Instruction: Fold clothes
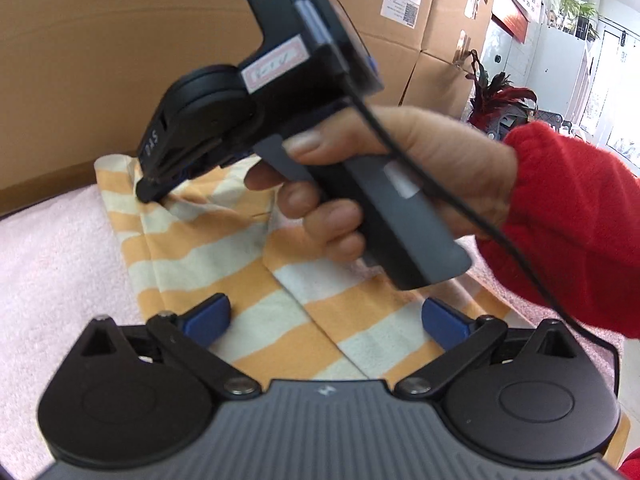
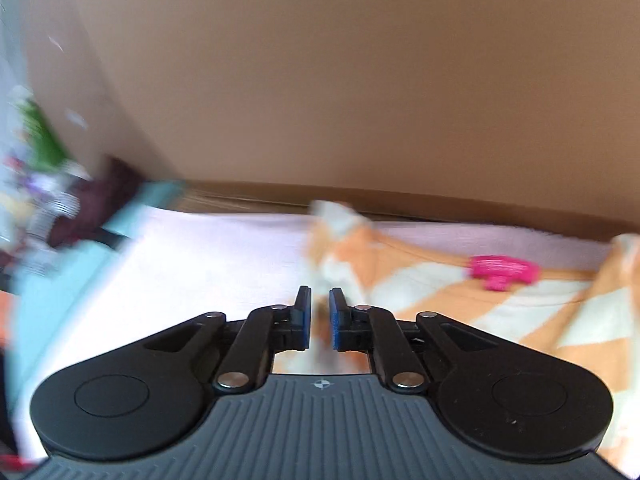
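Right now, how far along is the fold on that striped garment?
Early. Done: one layer of the orange-and-white striped garment lies over another on the pink towel. In hand: the right gripper pinches its far edge, jaws nearly shut with a bit of fabric between them; the left gripper hovers open above it. Left: the cloth looks rumpled, not a neat stack.

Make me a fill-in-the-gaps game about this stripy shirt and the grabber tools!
1. The soft cotton garment has cream and ______ stripes.
2. The left gripper has its blue-padded fingers spread ______ above the garment.
3. The right gripper, held by a hand, pinches the garment's ______ edge.
4. The person's knitted sleeve is ______.

Missing words: orange; open; far; red
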Demonstrator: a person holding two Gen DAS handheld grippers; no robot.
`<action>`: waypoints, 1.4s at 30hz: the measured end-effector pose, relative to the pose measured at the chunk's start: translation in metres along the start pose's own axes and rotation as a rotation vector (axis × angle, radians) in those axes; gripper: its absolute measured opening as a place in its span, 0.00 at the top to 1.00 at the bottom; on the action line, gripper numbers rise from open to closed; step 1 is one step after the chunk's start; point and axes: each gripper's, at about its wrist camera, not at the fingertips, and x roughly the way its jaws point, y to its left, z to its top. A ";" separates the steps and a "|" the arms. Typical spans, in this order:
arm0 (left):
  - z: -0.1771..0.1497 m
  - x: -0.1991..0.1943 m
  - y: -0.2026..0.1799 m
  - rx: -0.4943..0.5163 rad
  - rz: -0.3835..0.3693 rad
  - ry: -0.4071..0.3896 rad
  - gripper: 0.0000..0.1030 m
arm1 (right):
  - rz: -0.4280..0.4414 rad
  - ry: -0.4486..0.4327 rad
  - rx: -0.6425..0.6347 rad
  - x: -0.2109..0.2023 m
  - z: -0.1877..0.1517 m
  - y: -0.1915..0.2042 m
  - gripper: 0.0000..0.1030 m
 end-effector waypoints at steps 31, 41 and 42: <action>-0.072 -0.114 -0.096 0.106 0.146 -0.176 0.15 | 0.140 -0.258 0.319 -0.225 -0.227 0.004 0.63; -0.124 -0.125 -0.104 0.097 0.195 -0.131 0.25 | -0.129 -0.336 0.021 -0.256 -0.260 0.049 0.86; -0.125 -0.129 -0.105 0.089 0.190 -0.138 0.27 | -0.118 -0.352 -0.002 -0.257 -0.263 0.055 0.91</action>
